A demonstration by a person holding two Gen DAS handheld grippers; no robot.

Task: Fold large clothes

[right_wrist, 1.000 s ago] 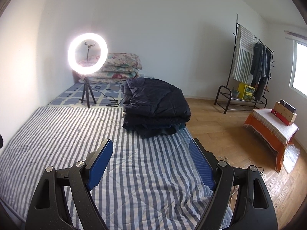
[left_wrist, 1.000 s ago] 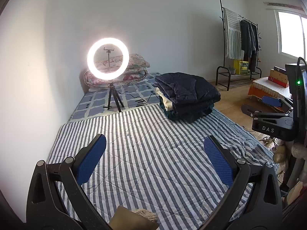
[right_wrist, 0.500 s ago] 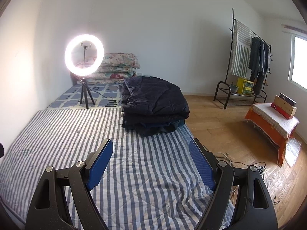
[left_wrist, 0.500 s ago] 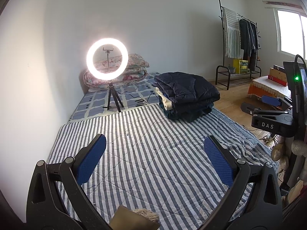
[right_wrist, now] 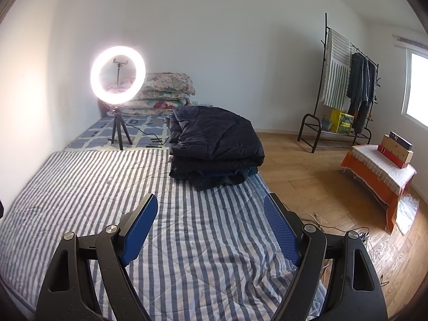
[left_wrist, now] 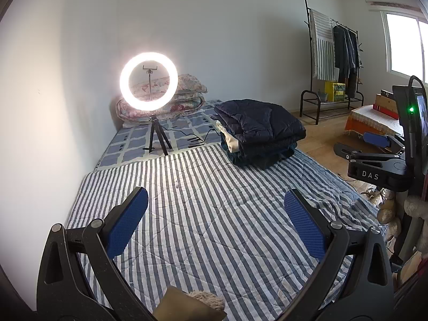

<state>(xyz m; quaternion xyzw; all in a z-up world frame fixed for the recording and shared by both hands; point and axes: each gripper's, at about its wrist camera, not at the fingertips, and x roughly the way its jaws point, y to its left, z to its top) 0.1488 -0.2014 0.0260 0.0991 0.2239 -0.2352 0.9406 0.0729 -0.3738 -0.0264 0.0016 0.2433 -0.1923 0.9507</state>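
A stack of folded dark clothes [left_wrist: 256, 131] [right_wrist: 214, 144], a navy quilted jacket on top, sits at the far right of the striped bed cover [left_wrist: 214, 214] [right_wrist: 93, 187]. My left gripper [left_wrist: 216, 200] hovers open over the near part of the cover, its blue pads [left_wrist: 125, 224] wide apart with nothing between them. My right gripper [right_wrist: 210, 206] is open too, empty, above the cover's right side, well short of the stack. The right gripper's body [left_wrist: 374, 160] shows at the right edge of the left wrist view.
A lit ring light on a tripod [left_wrist: 148, 80] [right_wrist: 117, 75] stands on the bed's far part, cable beside it. Floral pillows [right_wrist: 165, 91] lie against the wall. A clothes rack [right_wrist: 345, 80] and an orange-covered bench with boxes [right_wrist: 379, 171] stand on the wooden floor.
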